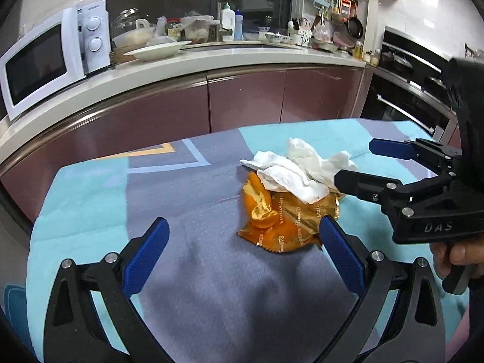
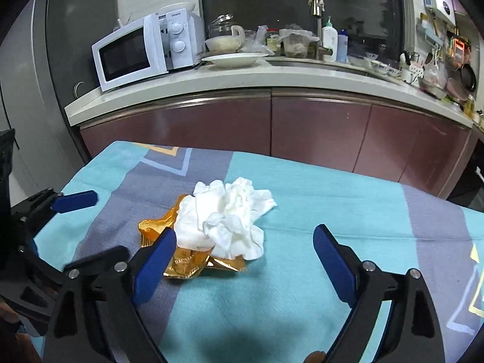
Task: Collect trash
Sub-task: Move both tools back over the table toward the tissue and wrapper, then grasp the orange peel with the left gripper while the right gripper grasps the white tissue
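White tissue (image 2: 230, 217), light and soft, is lying on a slippery gold wrapper (image 2: 187, 264) at 11 o'clock of the wide-open right tool (image 2: 243, 243), inviting a pinch at its bunched middle, while the left tool (image 1: 243, 231) is gaping wide too.

white microwave (image 2: 133, 53), plate (image 2: 233, 59) on counter (image 2: 272, 75), patterned tablecloth (image 2: 302, 199)

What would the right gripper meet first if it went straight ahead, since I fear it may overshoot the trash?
Probably the crumpled white tissue, lying on the gold wrapper just ahead of the open right gripper. Depth is unclear; it may pass above.
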### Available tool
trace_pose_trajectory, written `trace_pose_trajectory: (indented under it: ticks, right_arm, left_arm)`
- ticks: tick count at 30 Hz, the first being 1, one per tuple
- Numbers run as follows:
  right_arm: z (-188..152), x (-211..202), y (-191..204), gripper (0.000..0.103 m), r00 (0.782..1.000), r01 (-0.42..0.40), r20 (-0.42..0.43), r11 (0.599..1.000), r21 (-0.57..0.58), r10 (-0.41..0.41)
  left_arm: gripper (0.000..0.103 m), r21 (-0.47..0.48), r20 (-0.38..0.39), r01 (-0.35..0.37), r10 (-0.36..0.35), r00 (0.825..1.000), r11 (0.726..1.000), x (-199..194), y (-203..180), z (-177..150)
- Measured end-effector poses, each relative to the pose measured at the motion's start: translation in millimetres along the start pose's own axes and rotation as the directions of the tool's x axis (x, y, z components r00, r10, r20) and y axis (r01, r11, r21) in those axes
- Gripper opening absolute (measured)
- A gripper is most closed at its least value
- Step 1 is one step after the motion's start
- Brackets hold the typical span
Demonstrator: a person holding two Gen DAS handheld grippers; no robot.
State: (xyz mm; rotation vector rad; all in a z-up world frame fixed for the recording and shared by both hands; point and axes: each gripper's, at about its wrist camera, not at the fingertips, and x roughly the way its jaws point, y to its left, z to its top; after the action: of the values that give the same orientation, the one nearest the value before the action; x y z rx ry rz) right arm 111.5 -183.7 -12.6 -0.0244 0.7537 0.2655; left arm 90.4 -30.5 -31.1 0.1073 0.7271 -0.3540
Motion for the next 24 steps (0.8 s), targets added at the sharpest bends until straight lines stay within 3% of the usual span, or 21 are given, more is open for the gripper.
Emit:
trace_pose_trajectory:
  ticks: [2,8,10,15,16,24]
  right_arm:
    - [1,7,-1,0.070,1.000,-0.006,-0.015,1.000,0.002,0.006]
    - [-1,25,-10,0.059,0.999,-0.016,-0.049,0.999,0.030,0.018]
    - [-2,32,-12,0.048,0.998,-0.022,-0.066,0.999,0.036,0.025]
    - [-3,43,-17,0.023,0.994,-0.045,-0.100,0.997,0.061,0.051]
    - [-3,45,-18,0.019,0.993,-0.050,-0.106,0.997,0.062,0.057]
    - [-7,45,-23,0.006,0.990,-0.087,-0.103,0.992,0.089,0.096]
  left_arm:
    - [0.071,0.017,-0.020,0.001,-0.001,1.000,1.000,10,-1,0]
    - [0.068,0.000,-0.067,0.023,-0.022,0.998,1.000,33,3,1]
    - [0.064,0.007,-0.076,0.031,-0.030,0.997,0.999,38,1,3]
    - [0.038,0.023,-0.145,0.056,-0.052,0.988,0.998,59,-4,7]
    - [0.037,0.019,-0.150,0.059,-0.055,0.987,0.998,61,-4,8]
    - [0.018,0.008,-0.155,0.082,-0.080,0.985,0.997,65,-4,12]
